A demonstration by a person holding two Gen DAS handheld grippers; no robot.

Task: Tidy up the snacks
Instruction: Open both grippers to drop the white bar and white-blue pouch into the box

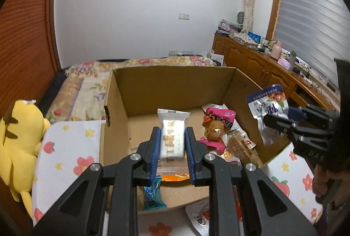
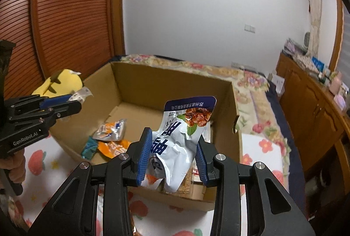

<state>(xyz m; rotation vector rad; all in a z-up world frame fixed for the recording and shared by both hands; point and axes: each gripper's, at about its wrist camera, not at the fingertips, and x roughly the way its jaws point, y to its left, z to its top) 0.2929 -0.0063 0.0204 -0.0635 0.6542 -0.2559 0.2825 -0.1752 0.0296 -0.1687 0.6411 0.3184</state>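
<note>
An open cardboard box sits on the flowered bed cover. My left gripper is shut on a white snack pack with gold lettering, held above the box's near part. My right gripper is shut on a crumpled white-and-navy pouch, held over the box's right side; the same pouch and right gripper show at the right of the left wrist view. The left gripper shows at the left of the right wrist view. Inside lie a pink packet, orange packets and a blue candy.
A yellow plush toy lies left of the box. A wooden sideboard with clutter runs along the right wall. A slatted wooden door stands at the left. A red-and-white packet lies on the cover before the box.
</note>
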